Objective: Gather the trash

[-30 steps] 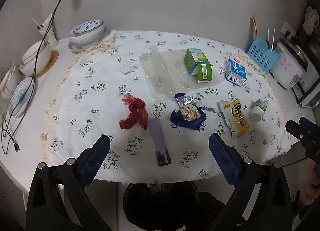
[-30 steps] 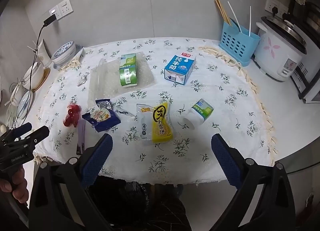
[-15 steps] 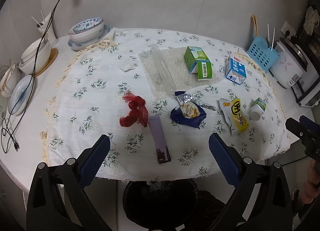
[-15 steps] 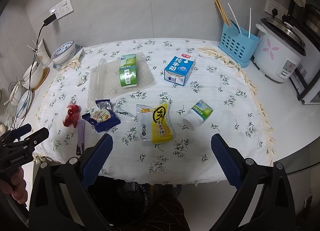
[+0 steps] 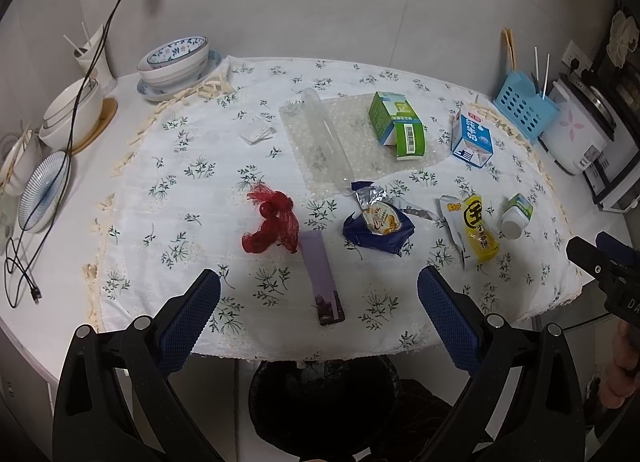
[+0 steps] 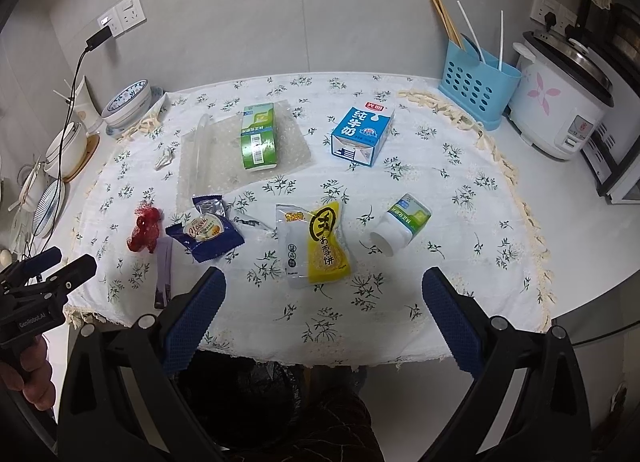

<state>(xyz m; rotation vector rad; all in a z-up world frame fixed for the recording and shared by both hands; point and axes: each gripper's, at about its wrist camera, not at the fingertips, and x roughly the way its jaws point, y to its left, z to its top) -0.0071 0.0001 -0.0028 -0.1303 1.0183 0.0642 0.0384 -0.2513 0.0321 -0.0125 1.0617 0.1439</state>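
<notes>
Each gripper, the left gripper and the right gripper, has black plastic arms with triangular cut-outs, silver screws at the joints and blue, cross-hatched finger pads. White "GenRobot.AI" lettering marks the left one's side.

A white desk carries a floral cloth, bowls, a blue rack and a rice cooker; wrappers, cartons and a bottle lie on the cloth.
</notes>
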